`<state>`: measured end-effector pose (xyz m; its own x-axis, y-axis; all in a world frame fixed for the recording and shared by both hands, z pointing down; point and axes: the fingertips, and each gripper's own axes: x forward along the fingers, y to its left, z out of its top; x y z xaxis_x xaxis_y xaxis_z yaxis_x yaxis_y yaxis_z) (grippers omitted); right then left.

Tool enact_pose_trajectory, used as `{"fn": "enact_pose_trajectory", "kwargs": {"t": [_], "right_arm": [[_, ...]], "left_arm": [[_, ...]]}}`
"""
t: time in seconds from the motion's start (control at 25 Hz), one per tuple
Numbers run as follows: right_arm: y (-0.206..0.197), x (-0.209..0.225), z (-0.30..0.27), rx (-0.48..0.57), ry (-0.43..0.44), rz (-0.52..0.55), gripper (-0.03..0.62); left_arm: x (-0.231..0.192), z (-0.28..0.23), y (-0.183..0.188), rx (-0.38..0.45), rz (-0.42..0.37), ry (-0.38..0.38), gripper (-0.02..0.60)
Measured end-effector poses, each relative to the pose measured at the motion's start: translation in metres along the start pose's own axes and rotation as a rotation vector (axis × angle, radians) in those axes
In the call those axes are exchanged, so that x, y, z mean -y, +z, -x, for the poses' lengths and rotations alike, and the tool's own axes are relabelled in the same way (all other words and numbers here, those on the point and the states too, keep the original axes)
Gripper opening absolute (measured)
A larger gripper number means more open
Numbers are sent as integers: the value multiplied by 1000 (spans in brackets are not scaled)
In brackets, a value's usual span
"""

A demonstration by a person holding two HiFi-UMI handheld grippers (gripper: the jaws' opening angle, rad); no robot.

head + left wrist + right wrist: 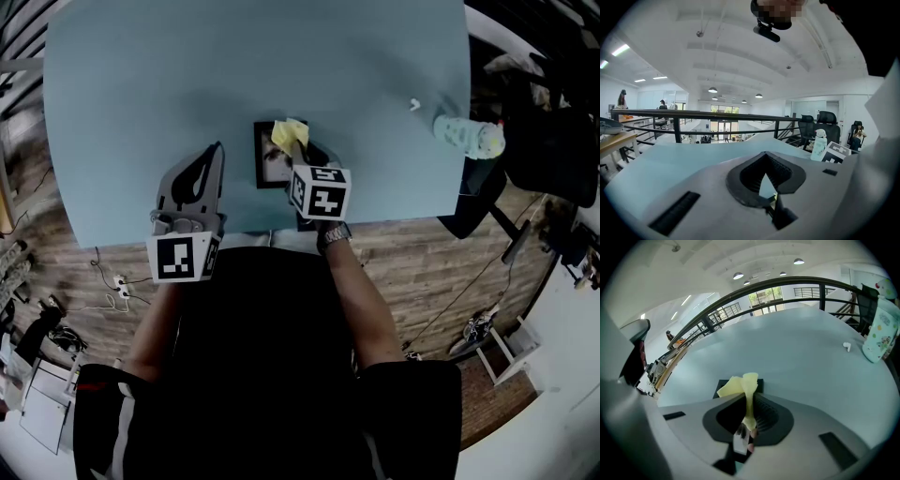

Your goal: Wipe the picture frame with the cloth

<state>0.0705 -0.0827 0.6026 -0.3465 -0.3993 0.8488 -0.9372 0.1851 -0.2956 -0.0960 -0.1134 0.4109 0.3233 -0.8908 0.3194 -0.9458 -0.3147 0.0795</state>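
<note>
We see the right gripper [298, 155] clamped on the one yellow cloth [289, 132], whose loose end sticks out past the jaw tips. The cloth hangs over the far right corner of the single picture frame [267, 165]; we cannot tell whether it touches the frame. The frame lies flat on the light blue tabletop [141, 94], close to the near edge and about midway along it.

Our left gripper [217, 150] is just left of the frame and apart from it, with its jaws together and nothing between them.

We see bare tabletop open on the far side of the frame and to its left. To the right, well apart from the frame, one bottle [467, 136] is at the tabletop's right edge, and one small white piece [413, 104] lies near it. Beyond the near edge we see wooden floor [441, 253].
</note>
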Motion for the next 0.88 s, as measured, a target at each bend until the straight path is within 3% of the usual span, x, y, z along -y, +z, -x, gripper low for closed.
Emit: {"fn": "enact_pose_trajectory", "kwargs": {"t": [0.36,0.88], "right_arm": [[0,13,13,23,-34,-22,37],[3,-61,21,24,138,67,37]], "left_arm": [[2,6,-1,-1,-2,-2,0],[3,13,1,13,-4,6,0]]}}
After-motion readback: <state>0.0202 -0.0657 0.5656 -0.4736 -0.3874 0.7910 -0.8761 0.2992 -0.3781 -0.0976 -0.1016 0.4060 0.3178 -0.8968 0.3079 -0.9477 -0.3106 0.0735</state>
